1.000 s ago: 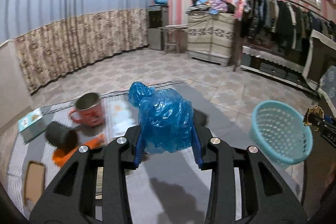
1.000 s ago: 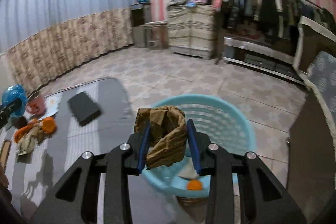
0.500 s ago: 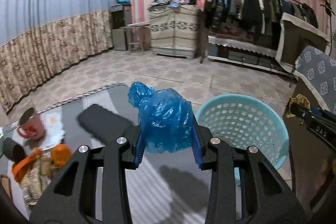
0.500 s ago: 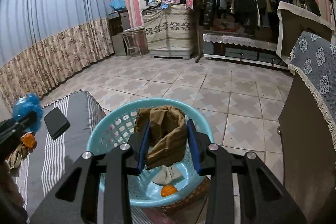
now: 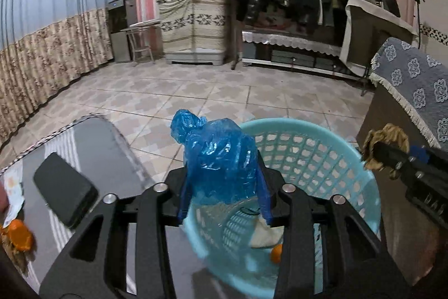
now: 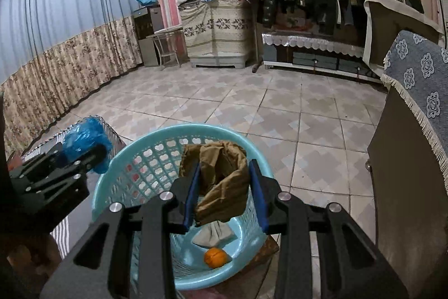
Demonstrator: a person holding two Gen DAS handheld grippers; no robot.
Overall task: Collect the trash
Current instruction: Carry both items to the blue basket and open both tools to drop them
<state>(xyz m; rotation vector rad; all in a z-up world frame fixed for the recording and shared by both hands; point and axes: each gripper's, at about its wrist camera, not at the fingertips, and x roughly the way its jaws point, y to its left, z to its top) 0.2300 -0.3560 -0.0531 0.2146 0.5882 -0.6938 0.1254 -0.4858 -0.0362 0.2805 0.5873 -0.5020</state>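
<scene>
My left gripper is shut on a crumpled blue plastic bag and holds it over the near rim of the light blue basket. My right gripper is shut on a crumpled brown paper bag above the same basket. In the basket lie a pale wrapper and an orange peel. The left gripper with the blue bag shows at the left of the right wrist view. The right gripper with the brown bag shows at the right of the left wrist view.
A black phone lies on the grey striped table left of the basket. Orange peel lies at the table's left edge. A brown cabinet with a blue patterned cloth stands right of the basket. Tiled floor lies beyond.
My left gripper has swung right with the blue bag, from over the table to over the basket's rim. My right gripper holds the brown bag over the basket, moved slightly closer.
</scene>
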